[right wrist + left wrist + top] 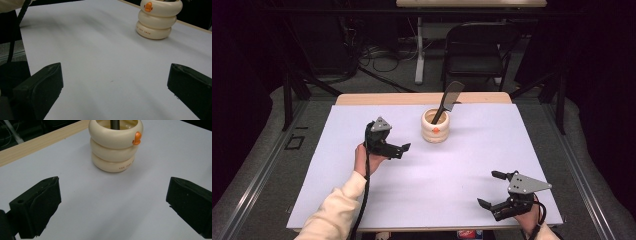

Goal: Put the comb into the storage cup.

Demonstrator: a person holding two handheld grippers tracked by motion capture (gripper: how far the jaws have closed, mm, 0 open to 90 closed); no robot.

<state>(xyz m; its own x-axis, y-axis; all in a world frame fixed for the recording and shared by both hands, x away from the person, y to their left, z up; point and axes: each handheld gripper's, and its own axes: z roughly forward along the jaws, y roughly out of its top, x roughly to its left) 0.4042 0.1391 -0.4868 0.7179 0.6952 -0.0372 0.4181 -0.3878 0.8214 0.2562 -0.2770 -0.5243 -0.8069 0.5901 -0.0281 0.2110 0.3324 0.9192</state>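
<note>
hovering nearest the person's edge of the white table (362, 200), the right gripper (492, 192) has its jaws spread wide and nothing between them; in the right gripper view the bare sheet runs out ahead of the jaws, with the cream ringed holder (159, 18) well apart, up and to the right. farther in, the left gripper (404, 148) is likewise released and empty, its jaws parted wide and aimed toward the same holder (115, 145), which stands upright just ahead of it and slightly left of centre between the jaws in the left gripper view. a dark spatula (448, 101) leans out of the holder, its blade tilted up and away beyond both grippers, with a small orange duck (137, 138) stuck on the top ring. the likely trouble from here: the holder looks light and top-heavy with that long leaning handle, so a sideways nudge from the left gripper's jaw, or a pull on the spatula along its slant rather than straight out, could tip the holder over or drag it across the smooth sheet. a pinch taken too high on the blade may also slip.
</note>
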